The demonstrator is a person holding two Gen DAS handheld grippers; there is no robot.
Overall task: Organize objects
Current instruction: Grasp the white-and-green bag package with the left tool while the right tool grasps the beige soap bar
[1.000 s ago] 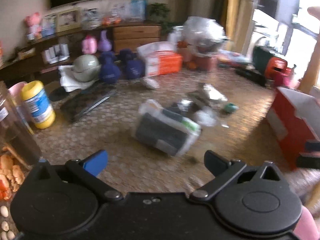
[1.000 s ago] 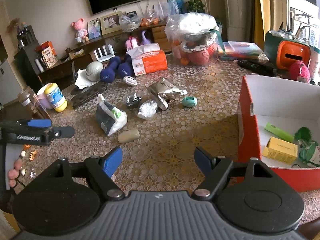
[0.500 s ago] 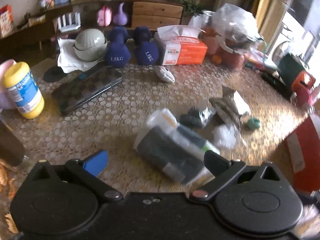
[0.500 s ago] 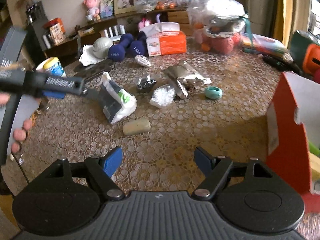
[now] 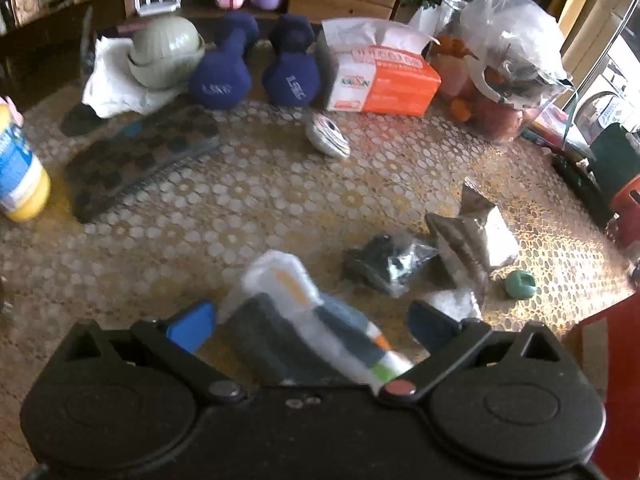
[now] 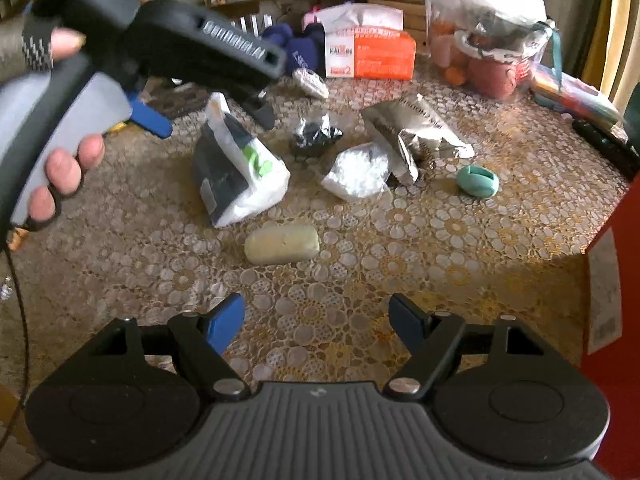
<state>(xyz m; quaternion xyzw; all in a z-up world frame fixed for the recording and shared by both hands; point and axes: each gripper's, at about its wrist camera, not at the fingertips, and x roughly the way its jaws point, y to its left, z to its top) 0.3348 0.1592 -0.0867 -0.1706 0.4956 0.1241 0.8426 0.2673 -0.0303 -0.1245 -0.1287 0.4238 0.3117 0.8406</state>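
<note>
A clear plastic bag with dark cloth inside (image 5: pixel 288 292) lies on the patterned table. My left gripper (image 5: pixel 312 326) is open, and its blue and dark fingers stand either side of the bag without pressing it. The right wrist view shows that left gripper (image 6: pixel 206 116), held by a hand, hovering over the top of the bag (image 6: pixel 236 168). My right gripper (image 6: pixel 316 322) is open with nothing between its fingers, low over the tablecloth. A pale soap-like bar (image 6: pixel 282 243) lies just ahead of it.
Beyond the bag lie a dark crumpled packet (image 6: pixel 314 136), a white crumpled bag (image 6: pixel 358 172), a silver foil pouch (image 6: pixel 416 132) and a teal ring (image 6: pixel 478 181). A red box (image 6: pixel 616 280) stands at the right edge. Dumbbells (image 5: pixel 220 76) and an orange tissue box (image 5: pixel 384 80) line the back.
My left gripper moved forward and down until the bag came between its fingers. My right gripper sank toward the table, bringing the pale bar closer. Both grippers stayed open.
</note>
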